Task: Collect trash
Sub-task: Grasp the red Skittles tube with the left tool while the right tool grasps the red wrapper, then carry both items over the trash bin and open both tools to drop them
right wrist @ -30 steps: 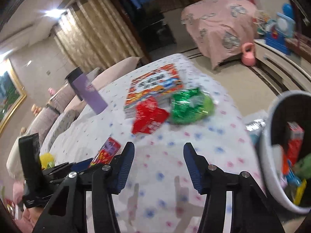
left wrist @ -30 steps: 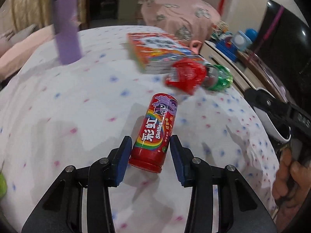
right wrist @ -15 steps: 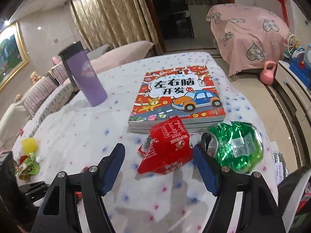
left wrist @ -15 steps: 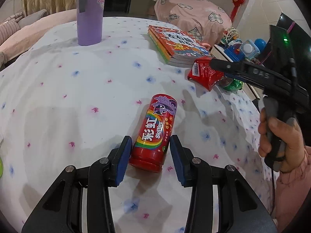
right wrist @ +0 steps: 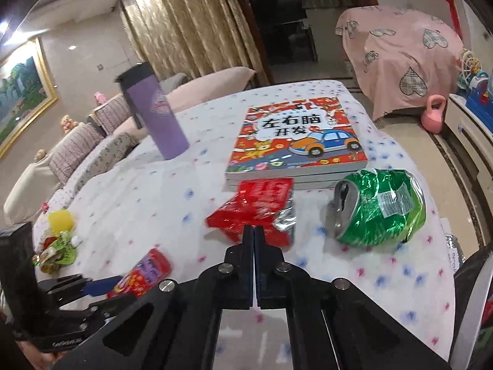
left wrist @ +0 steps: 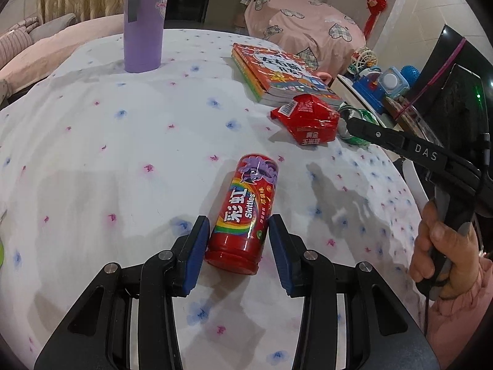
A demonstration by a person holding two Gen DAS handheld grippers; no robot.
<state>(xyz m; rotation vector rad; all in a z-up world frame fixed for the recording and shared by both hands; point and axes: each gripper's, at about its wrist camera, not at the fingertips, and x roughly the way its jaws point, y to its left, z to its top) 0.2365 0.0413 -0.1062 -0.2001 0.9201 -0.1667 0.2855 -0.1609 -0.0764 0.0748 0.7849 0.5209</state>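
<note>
A red Skittles can [left wrist: 243,206] is clamped at its base between the blue pads of my left gripper [left wrist: 238,237], just above the dotted white tablecloth [left wrist: 107,154]. In the right wrist view the same can [right wrist: 144,273] and left gripper [right wrist: 101,285] show at lower left. My right gripper [right wrist: 253,231] has its jaws together, pinching the near edge of a crumpled red snack wrapper [right wrist: 258,197]. From the left wrist view, the right gripper [left wrist: 346,123] meets the wrapper [left wrist: 308,117] at its right side. A crushed green can [right wrist: 379,209] lies right of the wrapper.
A children's book [right wrist: 299,141] lies behind the wrapper and a purple tumbler [right wrist: 157,114] stands farther back left. Yellow and green bits [right wrist: 58,237] sit at the table's left edge. A bin's rim [right wrist: 471,277] shows at the right, beside the table. A hand [left wrist: 440,246] holds the right gripper.
The right gripper moved in toward the red wrapper and its wide jaws snapped together on the wrapper's edge. The left gripper kept its hold on the Skittles can.
</note>
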